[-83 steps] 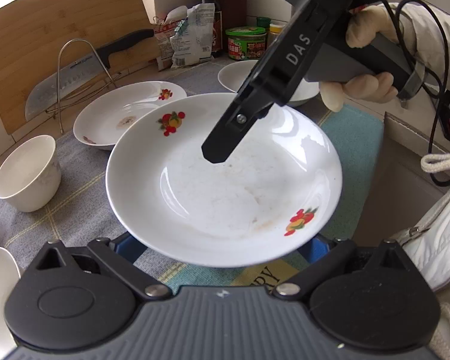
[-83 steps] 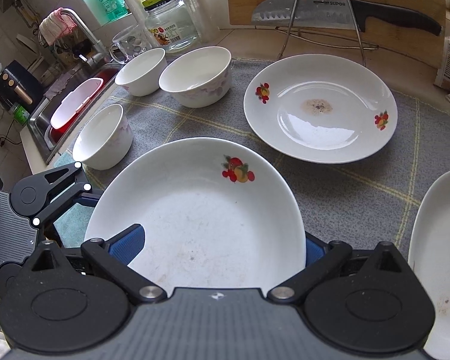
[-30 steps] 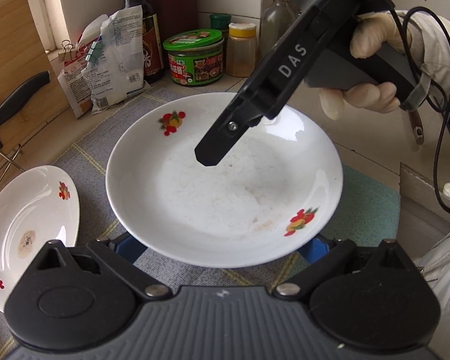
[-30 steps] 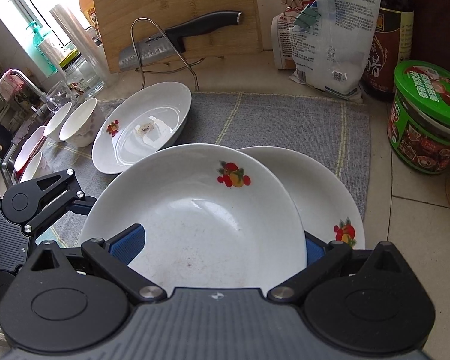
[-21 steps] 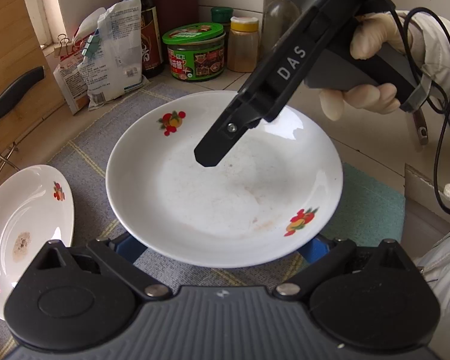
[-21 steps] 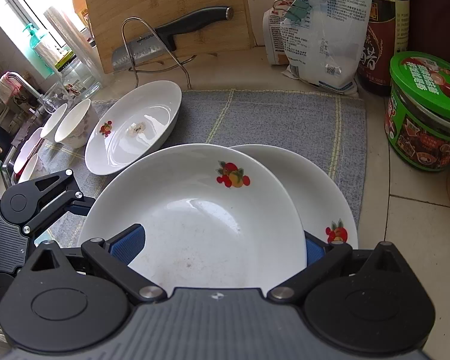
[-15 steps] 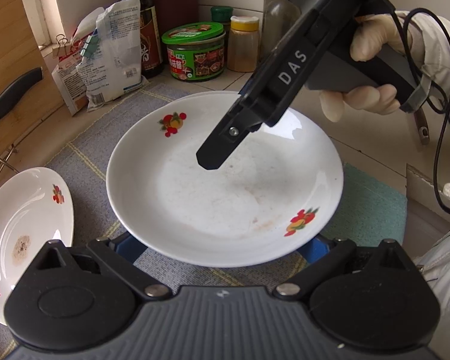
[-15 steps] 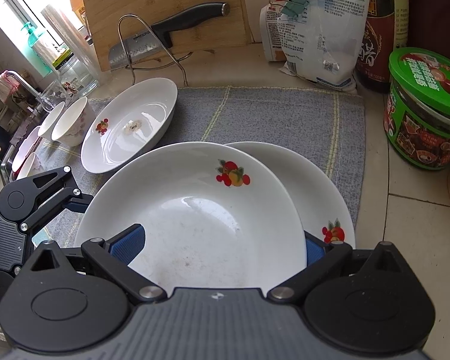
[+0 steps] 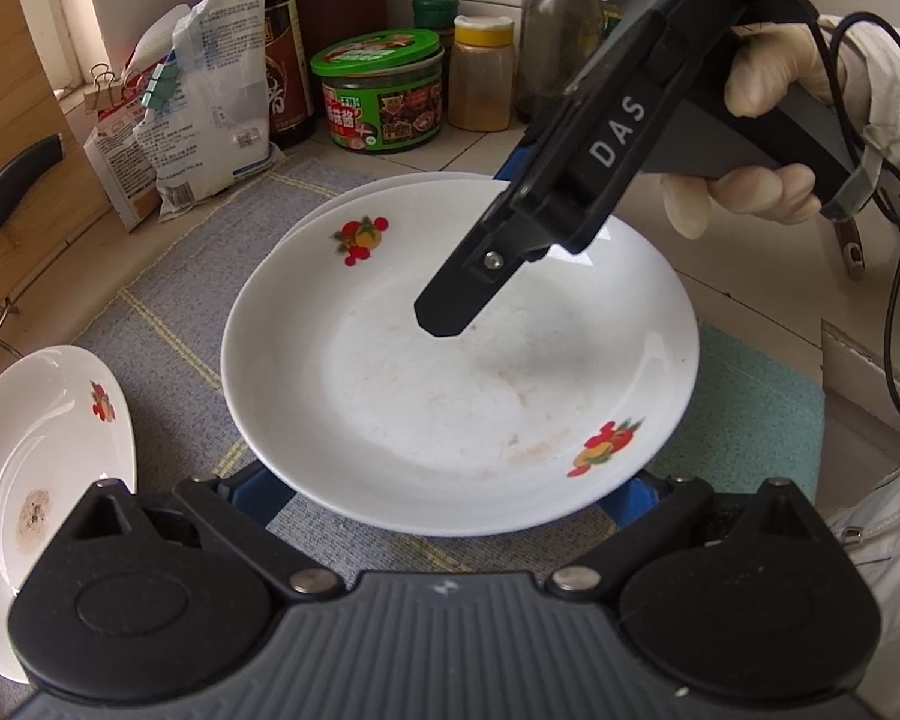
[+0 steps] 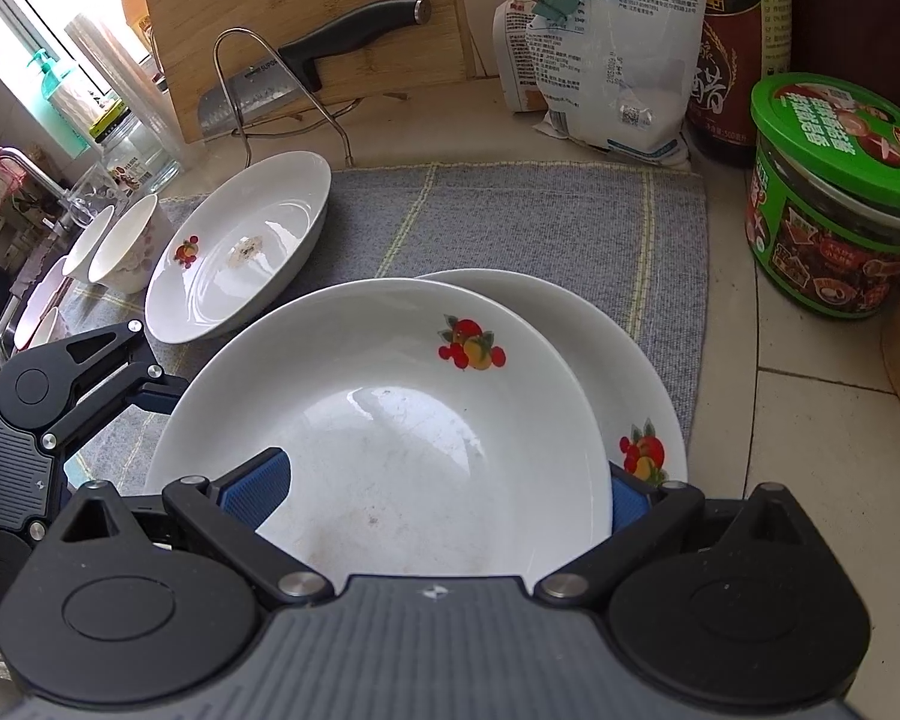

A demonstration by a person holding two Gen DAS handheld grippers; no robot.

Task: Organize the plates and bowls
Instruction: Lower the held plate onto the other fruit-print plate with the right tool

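Observation:
A white plate with fruit prints (image 9: 450,372) (image 10: 390,432) is held between both grippers. My left gripper (image 9: 444,489) is shut on its near rim, and it shows at the left in the right wrist view (image 10: 120,378). My right gripper (image 10: 432,489) is shut on the opposite rim; its body reaches over the plate in the left wrist view (image 9: 570,180). The held plate sits just above a second matching plate (image 10: 624,372) on the grey mat (image 10: 540,216), overlapping it. A third plate (image 10: 246,246) (image 9: 42,450) lies to the left. Two white bowls (image 10: 114,240) stand further left.
A green-lidded jar (image 10: 840,192), a dark sauce bottle (image 10: 732,48) and a flour bag (image 10: 612,42) stand behind the mat. A cleaver on a wire rack (image 10: 282,84) leans on a wooden board (image 10: 306,6). A sink with a tap (image 10: 12,180) lies far left.
Both grippers have carried the plate to the right and lowered it over the second plate by the jar. The third plate and the bowls have slid away to the left of view.

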